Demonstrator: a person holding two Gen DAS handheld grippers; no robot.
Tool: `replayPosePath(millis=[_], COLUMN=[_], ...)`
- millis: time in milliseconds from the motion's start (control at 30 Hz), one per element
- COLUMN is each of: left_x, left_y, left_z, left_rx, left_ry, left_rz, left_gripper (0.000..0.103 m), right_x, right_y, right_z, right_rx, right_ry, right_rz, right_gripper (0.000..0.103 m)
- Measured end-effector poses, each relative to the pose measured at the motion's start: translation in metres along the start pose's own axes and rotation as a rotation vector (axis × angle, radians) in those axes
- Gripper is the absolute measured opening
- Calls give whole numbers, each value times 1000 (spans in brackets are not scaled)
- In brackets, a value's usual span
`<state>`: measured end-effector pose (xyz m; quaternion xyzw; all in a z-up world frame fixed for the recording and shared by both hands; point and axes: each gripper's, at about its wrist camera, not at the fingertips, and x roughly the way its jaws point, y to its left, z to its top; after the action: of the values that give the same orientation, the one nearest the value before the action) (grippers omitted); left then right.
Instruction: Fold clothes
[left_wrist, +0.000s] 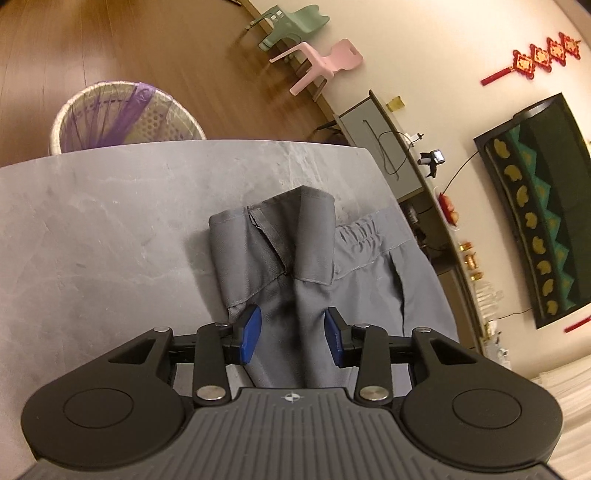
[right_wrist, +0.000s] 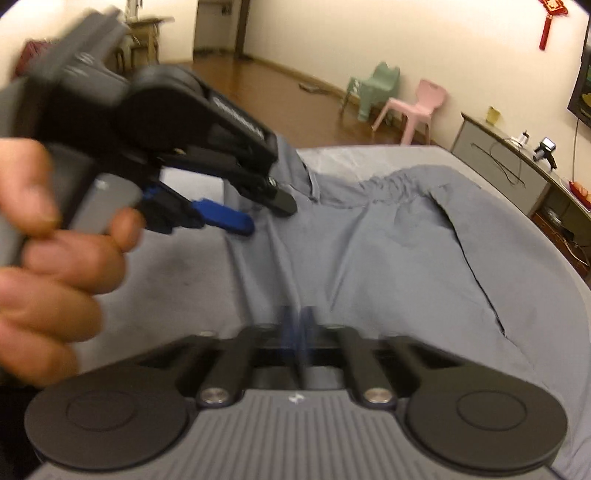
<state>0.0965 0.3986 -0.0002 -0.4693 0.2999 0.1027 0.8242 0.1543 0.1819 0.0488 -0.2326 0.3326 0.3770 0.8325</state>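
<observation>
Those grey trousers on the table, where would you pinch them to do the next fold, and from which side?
Probably at the turned-over leg cuff of the grey trousers, where it lies doubled over the waistband: a thick, raised edge that a pincer can bite. The open left gripper already faces it, so I would come in low, along the table, from the near side.

The trousers (left_wrist: 306, 258) were a plain mid grey, smudged darker along the creases, lying on a desk (left_wrist: 110, 221) of paler grey veined like marble. Both tongs (left_wrist: 291, 334) (right_wrist: 297, 325) were black with blue pads (left_wrist: 251, 332). On the far brown wood floor (left_wrist: 110, 44) stood a green chair (left_wrist: 291, 22) and a pink chair (left_wrist: 325, 62). A cream basket (left_wrist: 125, 118) held a purple liner. On the right, red and gold ornaments (left_wrist: 543, 59) hung on the off-white wall.
</observation>
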Motion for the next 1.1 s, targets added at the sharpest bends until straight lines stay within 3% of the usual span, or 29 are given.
replayPosePath(millis=[133, 300, 433, 500, 533, 600, 667, 767, 833, 1000, 1100], left_x=[3, -14, -8, 1, 3, 1, -1, -1, -3, -7, -12], left_y=[3, -16, -26, -27, -23, -4, 20, 38, 36, 14, -1], left_z=[5, 3, 9, 10, 13, 21, 29, 33, 32, 23, 14], left_rx=[-17, 137, 247, 276, 252, 119, -26, -125, -112, 10, 102], left_ry=[16, -66, -82, -84, -83, -63, -27, 5, -2, -48, -76], left_rz=[-16, 67, 148, 189, 183, 102, 9, -55, -41, 56, 108], left_gripper=[40, 46, 46, 26, 23, 19, 19, 19, 19, 19, 19], right_x=[-12, 13, 10, 7, 5, -9, -42, -108, -147, -263, -327], right_y=[24, 26, 36, 39, 37, 24, 4, -46, -88, -188, -215], right_z=[7, -3, -9, -13, -16, -22, -40, -99, -152, -314, -406], right_rx=[-40, -78, -155, -191, -171, -76, 98, 401, 551, 994, 1197], right_ry=[-63, -2, -20, -32, -35, -43, -77, -137, -149, -161, -150], right_rz=[-2, 0, -2, 2, 13, 46, 93, 144, 57, -391, -615], right_gripper=[1, 1, 2, 3, 6, 13, 31, 43, 44, 46, 46])
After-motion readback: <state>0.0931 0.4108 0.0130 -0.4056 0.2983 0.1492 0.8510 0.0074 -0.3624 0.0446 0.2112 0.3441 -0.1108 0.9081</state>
